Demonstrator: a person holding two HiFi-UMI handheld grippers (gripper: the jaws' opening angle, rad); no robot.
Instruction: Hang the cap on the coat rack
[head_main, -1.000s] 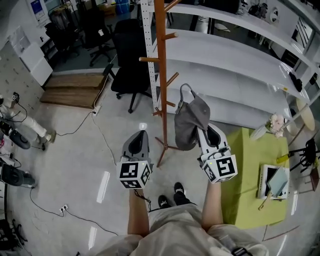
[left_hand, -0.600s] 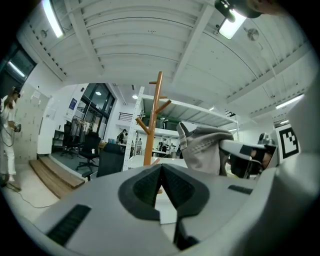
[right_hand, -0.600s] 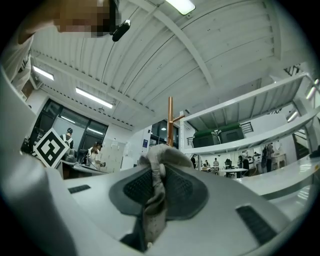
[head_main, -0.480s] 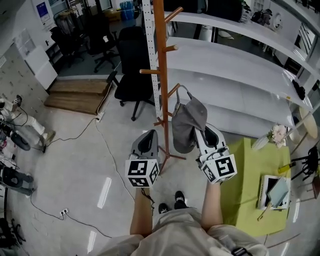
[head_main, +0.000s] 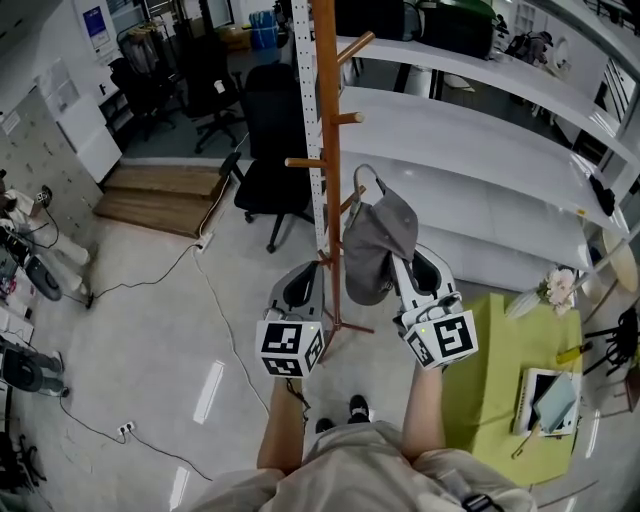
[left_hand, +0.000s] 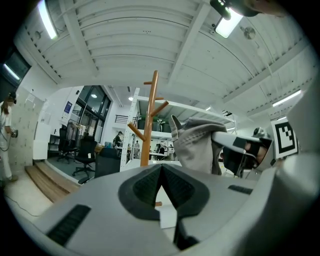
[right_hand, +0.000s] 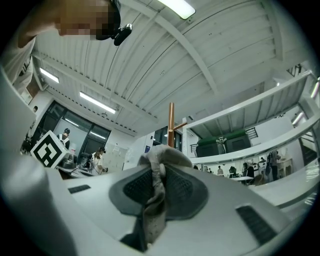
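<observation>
1. Both tools have drawn in toward the coat rack (head_main: 325, 120) and risen a little since a second ago; the cap (head_main: 380, 240), which then hung clear to the right of the pole (head_main: 322, 60), now sits just beside it in the head view
2. Our right tool (head_main: 403, 262) is clamped on a fold of the cap's fabric and carries it in the air in front of us; our left tool (head_main: 306, 272) has its jaws together with nothing between them
3. What the hanging turns on, as we judge it: the rack stands ahead and slightly left of the cap, its pole upright and its pegs sloping up and outward. One low peg (head_main: 345, 203) lies just left of the cap's raised loop (head_main: 370, 178), near it but apart. The left tool is closer to the pole, yet only the right one bears the cap
4. We see a soft grey cap, crown slumped and drooping from the grip, its stitched seams showing in the left gripper view and its strap loop standing up on top
</observation>
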